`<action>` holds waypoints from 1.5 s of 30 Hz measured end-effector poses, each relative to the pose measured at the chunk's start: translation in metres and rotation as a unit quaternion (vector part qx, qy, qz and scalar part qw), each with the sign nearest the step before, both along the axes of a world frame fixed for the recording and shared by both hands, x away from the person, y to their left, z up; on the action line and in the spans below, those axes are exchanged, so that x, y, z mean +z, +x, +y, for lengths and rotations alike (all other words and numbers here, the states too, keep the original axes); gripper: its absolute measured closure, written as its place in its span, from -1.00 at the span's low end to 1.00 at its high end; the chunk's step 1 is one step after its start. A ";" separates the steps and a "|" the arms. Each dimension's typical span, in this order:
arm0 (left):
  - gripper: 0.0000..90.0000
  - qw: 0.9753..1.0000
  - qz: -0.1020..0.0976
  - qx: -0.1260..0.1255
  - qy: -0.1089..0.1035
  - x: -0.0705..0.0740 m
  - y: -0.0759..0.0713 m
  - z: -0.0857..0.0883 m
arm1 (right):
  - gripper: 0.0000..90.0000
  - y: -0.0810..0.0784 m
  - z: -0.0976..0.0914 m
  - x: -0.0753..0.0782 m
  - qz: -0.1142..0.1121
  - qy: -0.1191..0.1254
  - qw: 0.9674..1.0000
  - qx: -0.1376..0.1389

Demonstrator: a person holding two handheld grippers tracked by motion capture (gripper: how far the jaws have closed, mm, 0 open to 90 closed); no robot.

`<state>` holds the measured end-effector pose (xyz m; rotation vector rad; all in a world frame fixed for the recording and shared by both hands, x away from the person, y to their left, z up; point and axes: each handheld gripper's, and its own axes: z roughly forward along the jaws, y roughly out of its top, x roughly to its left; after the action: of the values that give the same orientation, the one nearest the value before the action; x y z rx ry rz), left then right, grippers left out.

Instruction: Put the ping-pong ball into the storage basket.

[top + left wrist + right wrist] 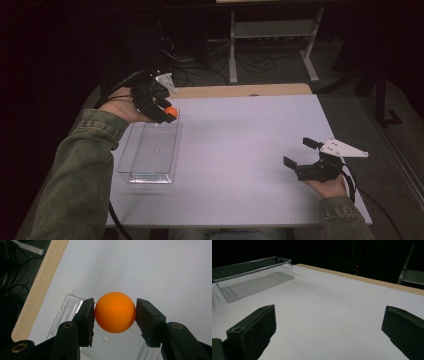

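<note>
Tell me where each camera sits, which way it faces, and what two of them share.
High view: above the person's side, looking forward and down on the table; both sleeves, left tongs, right tongs.
Left gripper view: on the left tongs, looking down; orange ball clamped.
Right gripper view: low, across the table; open right tongs.
All three share the clear bin.
</note>
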<state>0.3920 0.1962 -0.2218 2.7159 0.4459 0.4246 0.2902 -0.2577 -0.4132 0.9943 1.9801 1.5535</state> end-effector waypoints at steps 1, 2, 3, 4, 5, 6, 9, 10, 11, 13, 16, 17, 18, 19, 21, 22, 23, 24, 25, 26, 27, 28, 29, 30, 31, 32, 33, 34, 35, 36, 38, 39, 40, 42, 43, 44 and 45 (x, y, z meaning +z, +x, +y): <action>0.12 1.000 0.000 0.000 0.003 0.000 -0.001 0.001 | -1.00 0.000 0.000 0.000 0.000 0.000 1.000 0.000; 0.12 1.000 0.000 -0.002 0.005 0.000 -0.001 0.001 | -1.00 0.000 0.000 0.000 0.000 0.000 1.000 0.000; 0.12 1.000 0.001 -0.001 0.007 0.000 -0.002 0.002 | -1.00 0.000 0.000 0.000 0.001 0.000 1.000 -0.001; 0.12 1.000 0.001 -0.001 0.007 0.000 -0.002 0.002 | -1.00 0.000 0.000 0.000 0.000 0.000 1.000 0.000; 0.12 1.000 0.001 -0.002 0.008 0.000 -0.003 0.003 | -1.00 0.000 0.000 0.000 0.000 0.000 1.000 0.000; 0.12 1.000 0.000 -0.001 0.008 0.000 -0.004 0.003 | -1.00 0.000 0.000 0.000 0.000 0.000 1.000 0.000; 0.12 1.000 -0.001 -0.001 0.008 0.001 -0.005 0.006 | -1.00 0.000 0.000 0.000 0.000 0.000 1.000 -0.001; 0.12 1.000 -0.001 0.000 0.009 0.001 -0.006 0.008 | -1.00 0.000 0.000 0.000 0.000 0.000 1.000 0.000; 0.12 1.000 -0.002 0.000 0.011 0.001 -0.006 0.009 | -1.00 0.000 0.000 0.000 0.000 0.000 1.000 0.000; 0.12 1.000 -0.003 0.001 0.012 0.000 -0.008 0.012 | -1.00 0.000 0.000 0.000 0.000 0.000 1.000 0.000; 0.12 1.000 -0.003 0.005 0.016 0.000 -0.009 0.016 | -1.00 0.000 0.000 0.000 0.000 0.000 1.000 0.000; 0.12 1.000 -0.001 0.005 0.017 -0.001 -0.010 0.017 | -1.00 0.000 0.000 0.000 0.000 0.000 1.000 0.000; 0.12 1.000 0.000 0.005 0.018 -0.001 -0.011 0.018 | -1.00 0.000 0.000 0.000 0.000 0.000 1.000 -0.001; 0.12 1.000 0.001 0.005 0.020 -0.002 -0.011 0.019 | -1.00 0.000 0.000 0.000 0.000 0.000 1.000 -0.001; 0.12 1.000 0.003 0.005 0.021 -0.003 -0.012 0.022 | -1.00 0.000 0.000 0.000 0.000 0.000 1.000 -0.001; 0.12 1.000 0.004 0.007 0.021 -0.003 -0.013 0.023 | -1.00 0.000 0.000 0.000 0.000 0.000 1.000 -0.001; 0.12 1.000 0.005 0.007 0.022 -0.004 -0.013 0.025 | -1.00 0.000 0.000 0.000 0.000 -0.001 1.000 -0.002; 0.12 1.000 0.005 0.008 0.024 -0.004 -0.014 0.026 | -1.00 0.000 0.000 0.000 0.000 -0.001 1.000 -0.001; 0.12 1.000 0.004 0.009 0.025 -0.005 -0.014 0.027 | -1.00 0.000 0.000 0.000 0.000 0.000 1.000 -0.001; 0.12 1.000 0.004 0.010 0.025 -0.005 -0.015 0.028 | -1.00 0.000 0.000 0.000 0.000 0.000 1.000 -0.001; 0.12 1.000 0.005 0.009 0.027 -0.006 -0.016 0.030 | -1.00 0.000 0.000 0.000 0.000 0.000 1.000 0.000; 0.12 1.000 0.004 0.008 0.029 -0.006 -0.016 0.031 | -1.00 0.000 0.000 0.000 0.000 0.000 1.000 0.000; 0.12 1.000 0.005 0.010 0.028 -0.007 -0.017 0.033 | -1.00 0.000 0.000 0.000 0.001 -0.001 1.000 0.001; 0.12 1.000 0.006 0.012 0.027 -0.007 -0.018 0.034 | -1.00 0.000 0.000 0.000 0.001 -0.001 1.000 0.001; 0.12 0.999 0.006 0.013 0.029 -0.007 -0.018 0.036 | -1.00 0.000 0.000 0.000 0.001 -0.001 1.000 0.001; 0.12 0.999 0.006 0.014 0.029 -0.008 -0.019 0.037 | -1.00 0.000 0.000 0.000 0.001 -0.001 1.000 0.001; 0.12 0.999 0.006 0.016 0.030 -0.008 -0.019 0.038 | -1.00 0.000 0.000 0.000 0.001 -0.001 1.000 0.001; 0.12 0.999 0.006 0.016 0.032 -0.008 -0.020 0.040 | -1.00 0.000 0.000 0.000 0.001 -0.001 1.000 0.001; 0.12 0.999 0.006 0.017 0.030 -0.009 -0.021 0.041 | -1.00 0.000 0.000 0.000 0.001 -0.001 1.000 0.001; 0.12 0.999 0.006 0.017 0.030 -0.009 -0.021 0.042 | -1.00 0.000 0.000 0.000 0.001 -0.002 1.000 0.001; 0.12 0.999 0.006 0.017 0.030 -0.009 -0.023 0.045 | -1.00 0.000 0.001 0.000 0.001 -0.002 1.000 0.001; 0.12 0.999 0.006 0.020 0.031 -0.009 -0.024 0.046 | -1.00 0.000 0.001 0.000 0.001 -0.002 1.000 0.001; 0.12 0.999 0.006 0.020 0.030 -0.010 -0.024 0.047 | -1.00 0.000 0.000 0.000 0.001 -0.002 1.000 0.001; 0.12 0.999 0.006 0.022 0.030 -0.011 -0.026 0.050 | -1.00 0.000 0.000 0.000 0.001 -0.002 1.000 0.001; 0.12 0.999 0.006 0.023 0.029 -0.011 -0.026 0.052 | -1.00 0.000 0.001 0.000 0.001 -0.002 1.000 0.001; 0.12 0.999 0.006 0.025 0.028 -0.011 -0.027 0.053 | -1.00 0.000 0.001 0.000 0.001 -0.003 1.000 0.000; 0.12 0.999 0.006 0.025 0.026 -0.012 -0.027 0.054 | -1.00 0.000 0.001 0.000 0.001 -0.003 1.000 0.001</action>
<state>0.3645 0.2506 -0.2335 2.7641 0.5149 0.4408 0.2903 -0.2570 -0.4136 0.9937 1.9858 1.5474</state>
